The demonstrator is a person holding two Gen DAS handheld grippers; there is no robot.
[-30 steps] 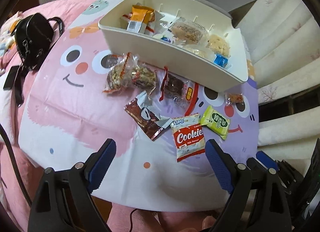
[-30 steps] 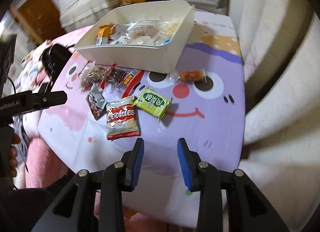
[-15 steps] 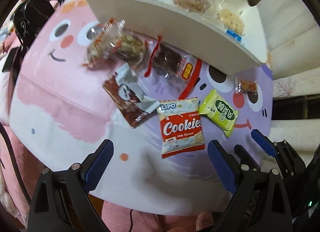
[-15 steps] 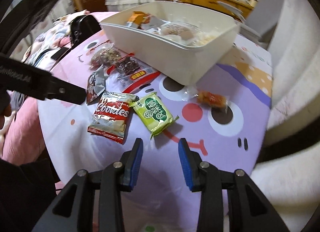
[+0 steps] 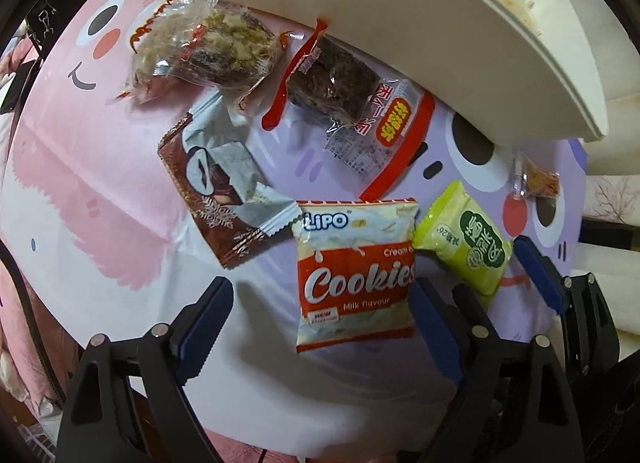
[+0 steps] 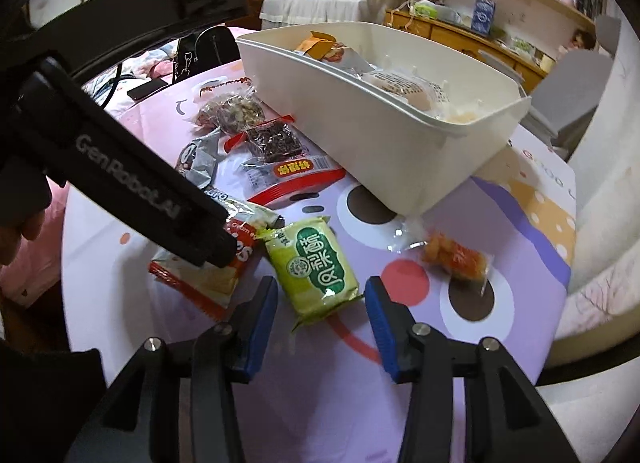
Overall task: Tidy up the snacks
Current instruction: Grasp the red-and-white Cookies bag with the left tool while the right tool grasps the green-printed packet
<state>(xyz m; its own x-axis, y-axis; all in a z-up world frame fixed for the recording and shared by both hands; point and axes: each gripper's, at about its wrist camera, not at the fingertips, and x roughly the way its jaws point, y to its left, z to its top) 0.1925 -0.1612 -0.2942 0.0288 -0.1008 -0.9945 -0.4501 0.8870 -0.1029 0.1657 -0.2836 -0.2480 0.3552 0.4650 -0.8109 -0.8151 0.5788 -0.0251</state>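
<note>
A round table with a pink and purple cartoon-face cloth (image 5: 100,151) carries loose snacks. Nearest, the left gripper (image 5: 320,319) points down with its jaws closing around the red Cookies packet (image 5: 354,267), pads not yet touching. Just right, the right gripper (image 6: 320,323) opens around the green packet (image 6: 316,267). Farther back lie a brown wrapper (image 5: 216,187), a brownie pack (image 5: 340,79) and the cream bin (image 6: 384,139) holding more snacks.

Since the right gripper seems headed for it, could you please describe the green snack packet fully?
The green snack packet is a small glossy pillow pack, yellow-green with a dark green oval label and crimped ends. It lies flat and sealed on the cartoon tablecloth, beside the Cookies packet, their edges meeting, just ahead of the right gripper, untouched.
</note>
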